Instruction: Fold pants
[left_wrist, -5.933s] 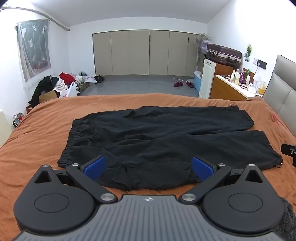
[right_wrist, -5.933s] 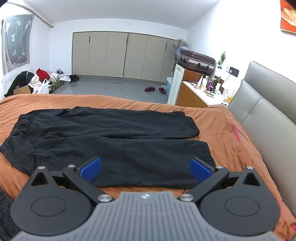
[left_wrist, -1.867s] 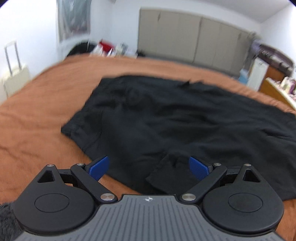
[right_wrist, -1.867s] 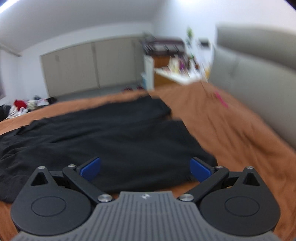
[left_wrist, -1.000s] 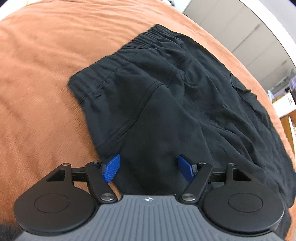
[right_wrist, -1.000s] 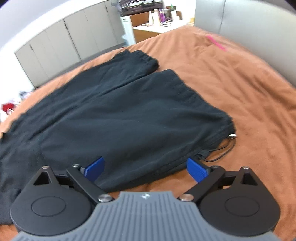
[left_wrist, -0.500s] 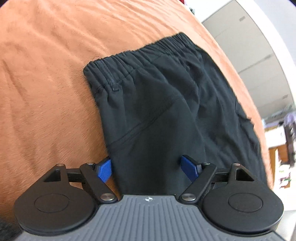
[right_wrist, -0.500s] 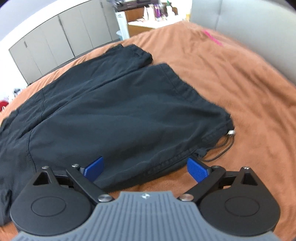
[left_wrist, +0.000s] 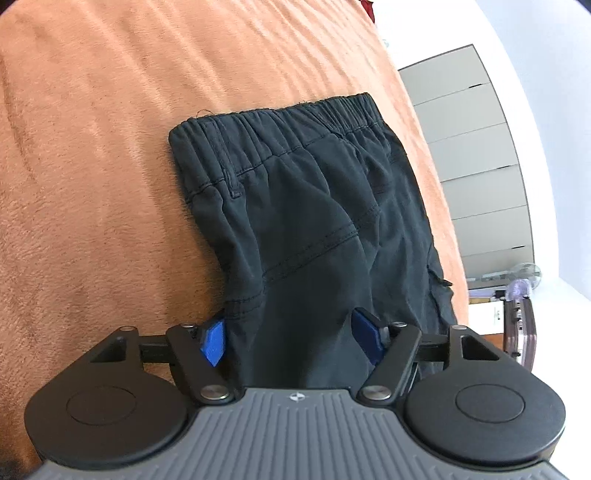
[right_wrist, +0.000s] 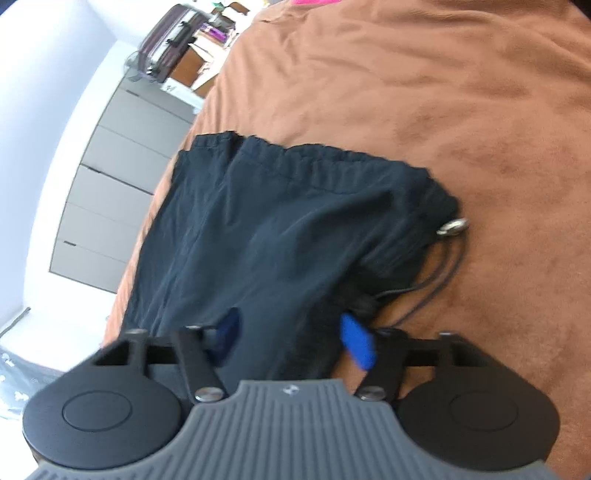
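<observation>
Black pants lie flat on an orange-brown bedspread. In the left wrist view the elastic waistband is ahead, and my left gripper is open with the near side edge of the hip between its blue pads. In the right wrist view the pants show the leg cuff with a drawcord and metal toggle. My right gripper is open, straddling the near edge of the leg close to the cuff. The view is blurred.
Grey wardrobe doors and a fan stand beyond the bed. A dark suitcase sits on furniture at the back. Bare bedspread surrounds the pants.
Both grippers have dropped down and rolled sideways onto the near edge of the pants, left at the waist end, right at the cuff end. Both jaws have narrowed around the fabric.
</observation>
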